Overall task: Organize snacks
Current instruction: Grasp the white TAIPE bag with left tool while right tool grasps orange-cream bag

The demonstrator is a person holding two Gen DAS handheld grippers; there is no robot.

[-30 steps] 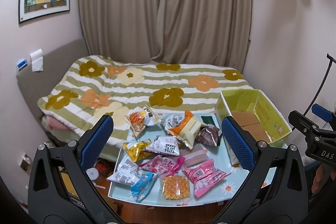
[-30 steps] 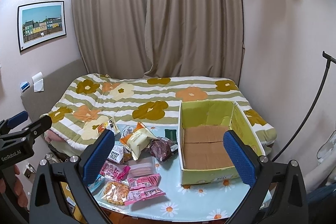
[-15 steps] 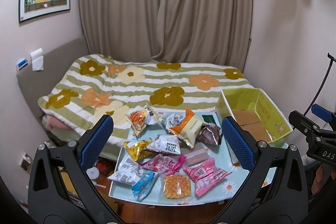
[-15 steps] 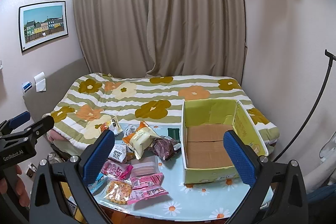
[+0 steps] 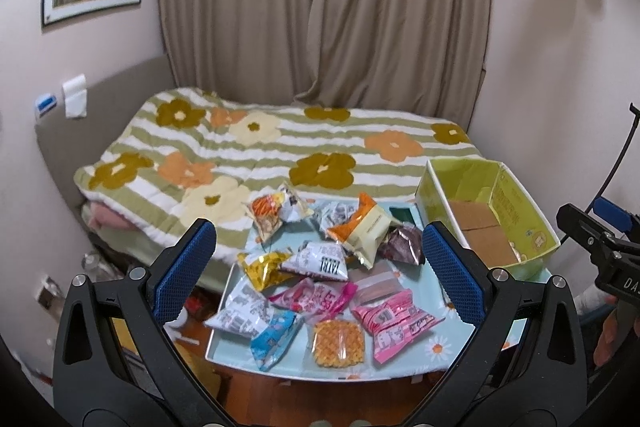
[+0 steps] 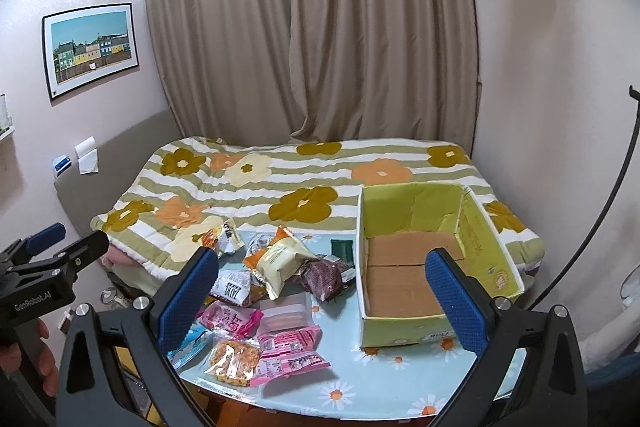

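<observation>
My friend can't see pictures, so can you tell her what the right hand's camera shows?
An empty green cardboard box sits on a daisy-print table, with a heap of colourful snack packets to its left. The open right gripper hovers above them, holding nothing. Behind are a flowery bed and beige curtains.

One green cardboard box (image 6: 416,211), about twelve snack packets (image 5: 320,263), one table (image 6: 400,383)

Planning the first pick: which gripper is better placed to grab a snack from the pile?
Left. The left gripper is open and frames the snack pile directly. The right gripper, also open, sits toward the empty green box, with the pile off to its left, so it suits receiving or placing.
</observation>
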